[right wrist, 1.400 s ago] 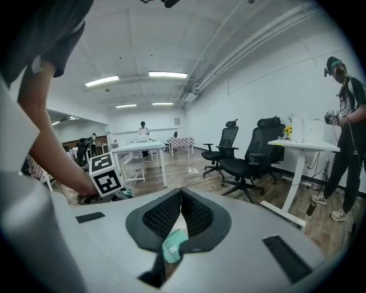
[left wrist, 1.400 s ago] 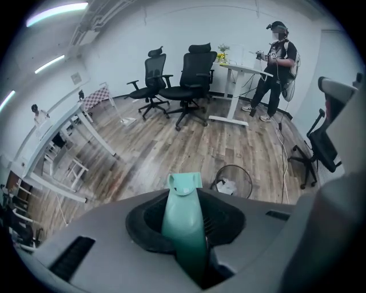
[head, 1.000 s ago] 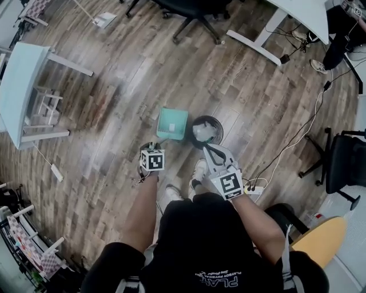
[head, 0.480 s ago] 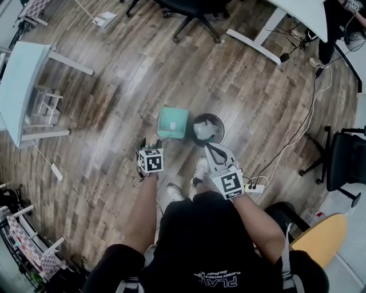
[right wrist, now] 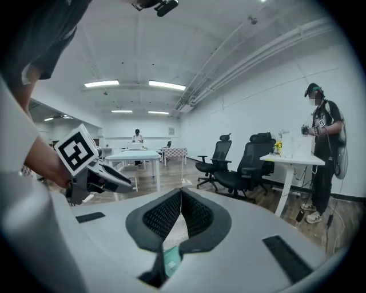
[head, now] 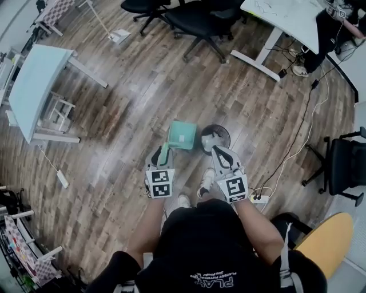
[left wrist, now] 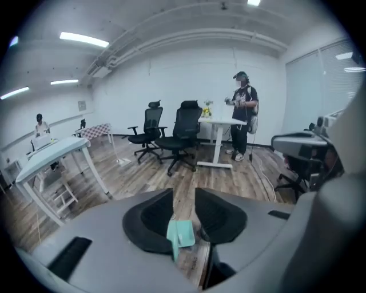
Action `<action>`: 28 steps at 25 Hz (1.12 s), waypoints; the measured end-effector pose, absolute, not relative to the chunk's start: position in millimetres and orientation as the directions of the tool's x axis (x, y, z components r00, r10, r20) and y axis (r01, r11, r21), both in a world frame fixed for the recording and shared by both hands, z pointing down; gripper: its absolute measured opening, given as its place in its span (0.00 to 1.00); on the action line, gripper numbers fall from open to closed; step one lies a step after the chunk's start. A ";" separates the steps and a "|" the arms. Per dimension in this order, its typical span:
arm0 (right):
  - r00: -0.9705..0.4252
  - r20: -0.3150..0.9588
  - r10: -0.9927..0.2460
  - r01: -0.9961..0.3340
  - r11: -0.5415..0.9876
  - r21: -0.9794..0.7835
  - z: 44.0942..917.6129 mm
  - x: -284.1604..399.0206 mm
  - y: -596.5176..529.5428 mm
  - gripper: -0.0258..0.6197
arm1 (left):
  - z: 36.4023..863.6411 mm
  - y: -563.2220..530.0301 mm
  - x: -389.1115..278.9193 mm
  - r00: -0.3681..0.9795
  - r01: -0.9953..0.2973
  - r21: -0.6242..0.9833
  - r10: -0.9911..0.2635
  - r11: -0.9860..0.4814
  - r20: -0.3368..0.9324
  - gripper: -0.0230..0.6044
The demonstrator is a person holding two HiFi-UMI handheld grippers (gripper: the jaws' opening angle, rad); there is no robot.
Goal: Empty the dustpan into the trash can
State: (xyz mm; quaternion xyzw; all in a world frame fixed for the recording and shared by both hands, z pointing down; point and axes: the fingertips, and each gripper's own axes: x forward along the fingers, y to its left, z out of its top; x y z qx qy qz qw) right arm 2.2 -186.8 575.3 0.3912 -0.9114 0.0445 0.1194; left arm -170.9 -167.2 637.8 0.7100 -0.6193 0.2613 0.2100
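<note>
wood-floor trash can holds litter; jaws: left gripper closing empty, right gripper together.

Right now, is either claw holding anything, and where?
Nothing held. Left claw is closing, pads off the dustpan seen below its gap; right claw is shut, empty.

Floor: brown wood planks with a dull sheen. A pale blue table stands at the left of the head view, with a white step stool just beside its legs. Two black office chairs sit at the top, near a white desk. In the left gripper view a person stands at that desk, and a second person is far off behind the pale table. A white power strip lies on the floor at left, its cable running toward the table. Another black chair is at the right edge, and a yellow rounded tabletop is at lower right.
</note>
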 end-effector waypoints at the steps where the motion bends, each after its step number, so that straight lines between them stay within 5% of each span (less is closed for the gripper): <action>1: -0.659 0.239 -0.713 -0.731 0.682 0.024 565.4 -0.4 -179.5 0.08 | 623.8 -157.8 -168.9 0.120 -0.986 -0.018 -0.783 -0.165 0.610 0.19; 4: -0.634 0.212 -0.744 -0.751 0.657 0.063 539.2 -8.2 -153.4 0.08 | 592.3 -124.1 -164.7 0.181 -0.968 -0.038 -0.793 -0.248 0.581 0.08; 12: -0.618 0.112 -0.778 -0.766 0.628 0.138 478.4 -27.7 -90.0 0.08 | 536.5 -54.7 -153.1 0.402 -0.909 0.096 -0.797 -0.405 0.451 0.08; 28: -0.582 -0.021 -0.813 -0.795 0.564 0.223 413.4 -47.5 -12.8 0.08 | 471.7 6.1 -162.0 0.407 -0.899 -0.051 -0.874 -0.435 0.265 0.08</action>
